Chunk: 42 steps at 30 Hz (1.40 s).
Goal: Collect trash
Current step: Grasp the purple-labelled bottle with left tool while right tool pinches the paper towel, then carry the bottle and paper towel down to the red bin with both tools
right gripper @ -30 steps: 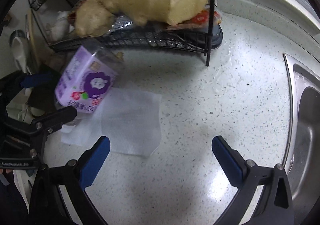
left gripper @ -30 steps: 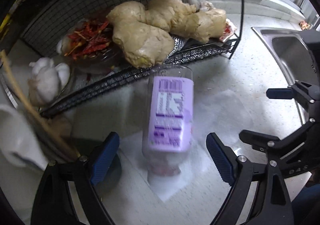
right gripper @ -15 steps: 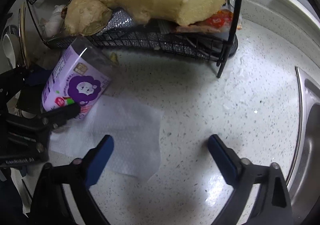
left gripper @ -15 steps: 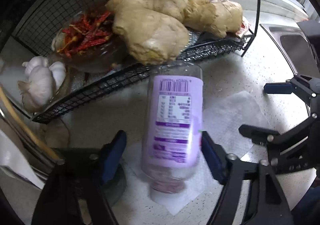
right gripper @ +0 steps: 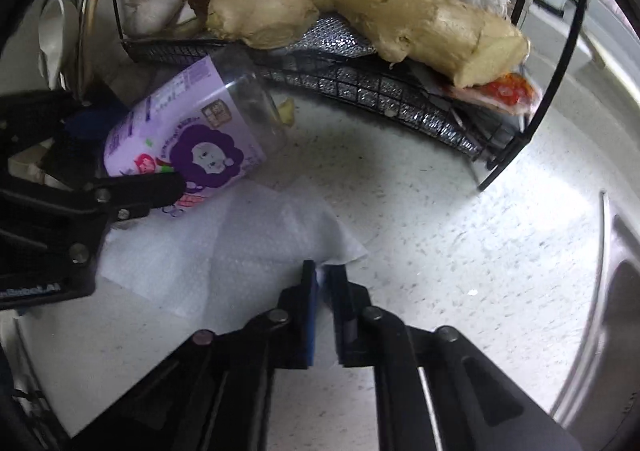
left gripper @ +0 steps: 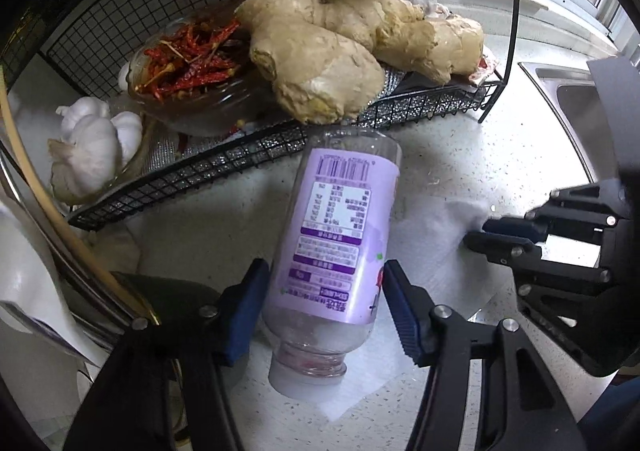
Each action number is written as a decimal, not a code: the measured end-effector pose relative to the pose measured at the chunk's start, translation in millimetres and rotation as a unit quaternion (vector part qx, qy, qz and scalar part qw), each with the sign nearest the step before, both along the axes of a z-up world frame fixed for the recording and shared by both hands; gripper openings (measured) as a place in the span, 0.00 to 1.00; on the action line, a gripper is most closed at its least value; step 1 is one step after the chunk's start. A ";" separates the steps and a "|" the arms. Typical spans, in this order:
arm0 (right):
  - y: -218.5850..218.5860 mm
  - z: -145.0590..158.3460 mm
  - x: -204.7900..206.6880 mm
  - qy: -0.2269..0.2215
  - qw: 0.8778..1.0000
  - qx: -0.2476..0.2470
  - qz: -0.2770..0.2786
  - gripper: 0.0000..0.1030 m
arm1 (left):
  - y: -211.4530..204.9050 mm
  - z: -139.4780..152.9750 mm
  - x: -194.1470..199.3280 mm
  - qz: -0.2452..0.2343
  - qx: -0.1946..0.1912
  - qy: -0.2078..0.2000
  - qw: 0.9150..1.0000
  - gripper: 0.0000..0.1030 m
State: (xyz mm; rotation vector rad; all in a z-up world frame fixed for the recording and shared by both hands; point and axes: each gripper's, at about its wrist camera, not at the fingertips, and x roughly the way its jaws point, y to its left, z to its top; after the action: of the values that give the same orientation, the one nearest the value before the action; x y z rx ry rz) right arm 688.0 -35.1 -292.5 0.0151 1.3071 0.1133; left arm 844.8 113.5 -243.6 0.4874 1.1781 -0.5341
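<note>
A clear plastic bottle (left gripper: 340, 243) with a purple label lies on the speckled counter, its white cap toward me. My left gripper (left gripper: 320, 303) straddles its lower half, jaws closing, and both blue pads touch its sides. Under and beside the bottle lies a white paper tissue (right gripper: 248, 243). My right gripper (right gripper: 323, 275) is shut on the tissue's right corner, which is puckered up between the pads. The left wrist view shows the right gripper (left gripper: 480, 233) at the tissue's edge (left gripper: 432, 235). The right wrist view shows the bottle (right gripper: 188, 135) held by the left gripper (right gripper: 132, 153).
A black wire rack (left gripper: 248, 163) stands just behind the bottle, holding a large ginger root (left gripper: 320, 63), a glass dish of dried red chillies (left gripper: 188, 59) and garlic bulbs (left gripper: 92, 143). A steel sink (right gripper: 612, 291) lies to the right. White crockery (left gripper: 24, 291) stands at the left.
My left gripper's jaws have narrowed onto the bottle's sides. My right gripper has gone from wide open to shut, pinching the tissue's corner, and it has shifted toward the tissue.
</note>
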 end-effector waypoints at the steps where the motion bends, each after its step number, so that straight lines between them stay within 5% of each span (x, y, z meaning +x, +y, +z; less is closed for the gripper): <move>1: -4.5 -1.8 -2.8 0.003 1.000 0.021 -0.009 0.02 | 0.5 0.2 -3.5 0.001 -0.001 -0.001 1.000 0.54; 9: -45.3 11.3 -27.2 -0.005 0.998 0.043 -0.041 0.01 | 13.1 7.9 -23.5 0.025 -0.056 0.035 0.998 0.54; 16: -67.9 31.6 -62.6 -0.011 0.999 0.028 -0.039 0.01 | -3.2 3.6 -64.2 0.025 -0.064 0.050 0.996 0.53; 22: -104.6 42.3 -100.4 -0.018 0.999 0.028 -0.041 0.01 | -18.0 15.9 -99.4 0.024 -0.064 0.043 0.997 0.53; 31: -96.9 71.6 -150.4 -0.042 0.997 0.048 -0.040 0.01 | -34.4 47.8 -146.1 0.047 -0.074 0.029 0.996 0.53; 42: -124.1 112.6 -240.1 -0.086 0.992 0.088 -0.005 0.01 | -68.2 73.6 -255.7 0.096 -0.071 -0.007 0.993 0.53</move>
State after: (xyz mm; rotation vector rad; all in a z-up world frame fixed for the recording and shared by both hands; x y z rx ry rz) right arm 447.9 -159.2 -179.9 0.1583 1.1212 0.2165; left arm 589.1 45.3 -169.9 0.2529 1.1510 -0.4428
